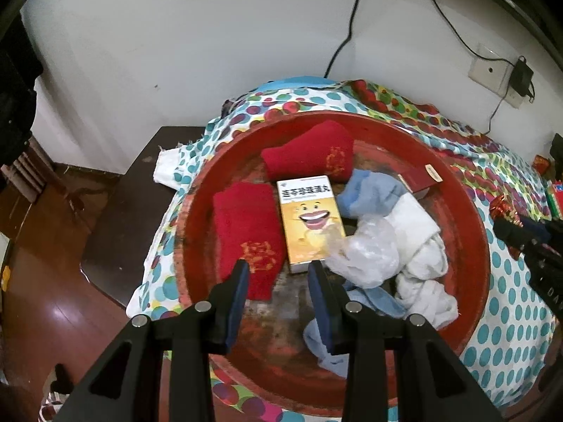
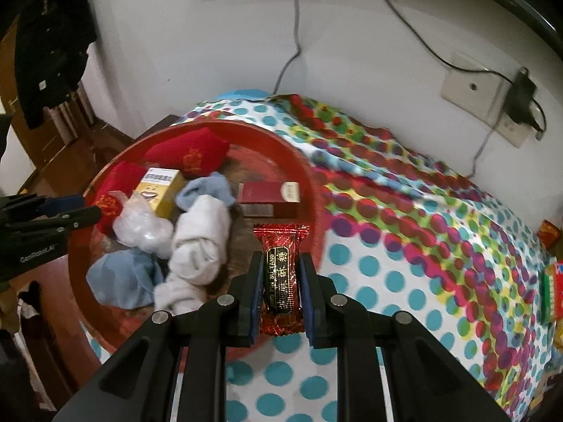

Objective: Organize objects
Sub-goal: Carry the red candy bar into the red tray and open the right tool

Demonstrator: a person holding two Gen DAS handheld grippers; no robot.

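Note:
A round red tray [image 1: 468, 225] [image 2: 309, 176] sits on a polka-dot cloth. It holds two red socks [image 1: 246, 232] [image 1: 313, 154], a yellow medicine box [image 1: 311, 221] [image 2: 163, 190], blue socks [image 1: 373, 193], white socks [image 2: 200, 242], a clear plastic bag [image 1: 366, 253] and a dark red box [image 2: 271, 197]. My left gripper [image 1: 279, 267] is open and empty above the tray, over the red sock and the box's near end. My right gripper [image 2: 281, 260] is shut on a red candy packet [image 2: 281, 274] over the tray's right rim.
The polka-dot cloth [image 2: 422, 246] covers the surface to the right. More red packets and a colourful box [image 2: 552, 292] lie at the far right edge. A dark low stand [image 1: 133, 211] and wooden floor lie left. Cables and a wall socket [image 2: 492, 105] are behind.

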